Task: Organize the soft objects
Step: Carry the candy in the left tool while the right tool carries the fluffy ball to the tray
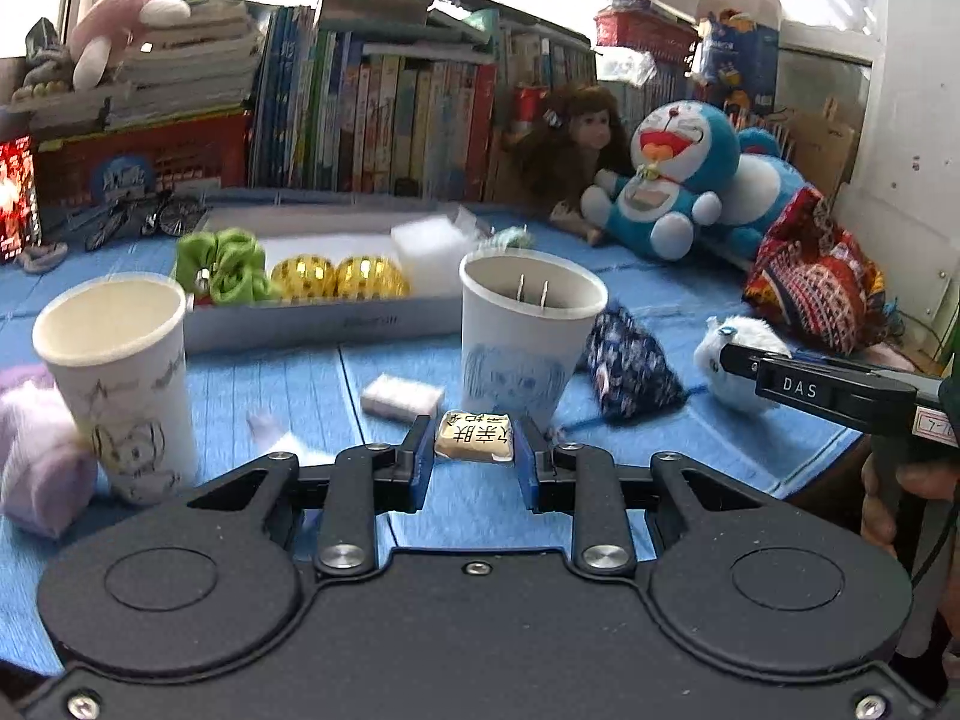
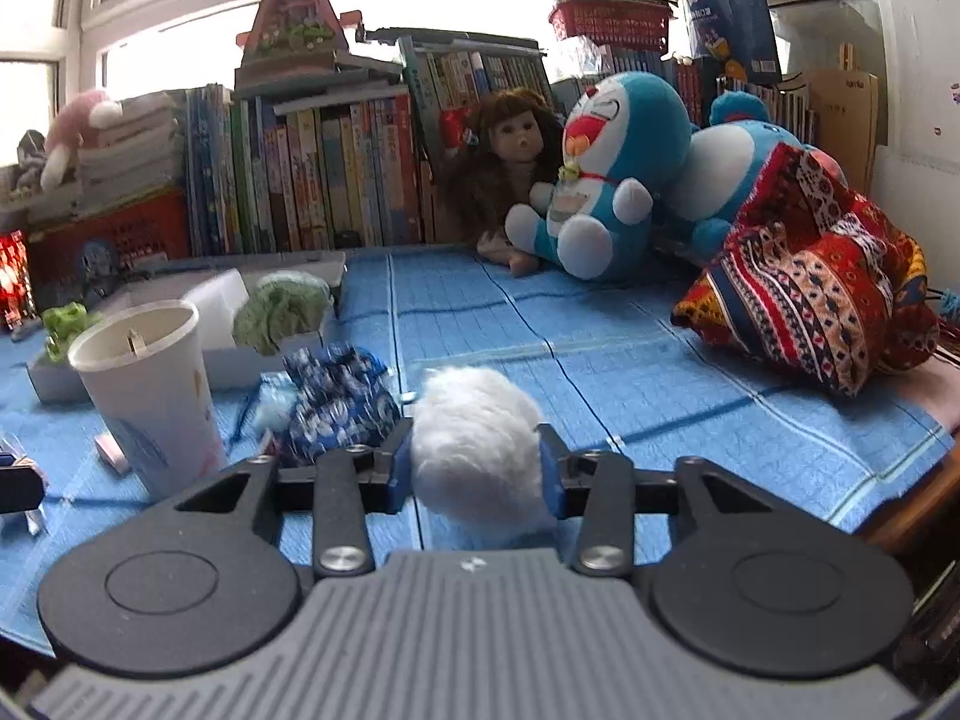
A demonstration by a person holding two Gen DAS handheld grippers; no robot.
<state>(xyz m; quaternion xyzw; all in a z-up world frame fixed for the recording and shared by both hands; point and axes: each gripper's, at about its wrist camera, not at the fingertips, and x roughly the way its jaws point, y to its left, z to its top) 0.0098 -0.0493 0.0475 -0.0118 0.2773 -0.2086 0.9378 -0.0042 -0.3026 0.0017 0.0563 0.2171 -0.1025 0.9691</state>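
Observation:
My left gripper is shut on a small cream square cushion with black characters, held low over the blue mat. My right gripper is shut on a white fluffy ball toy; the same toy shows in the left wrist view, with the right gripper's black finger on it. A dark blue patterned pouch lies just left of the white toy. A white tray at the back left holds a green scrunchie and two gold balls.
Two paper cups stand on the mat: one at the left, one in the middle. A white eraser-like block lies between them. A Doraemon plush, a doll and a red patterned bag sit at the back right. A lilac plush lies far left.

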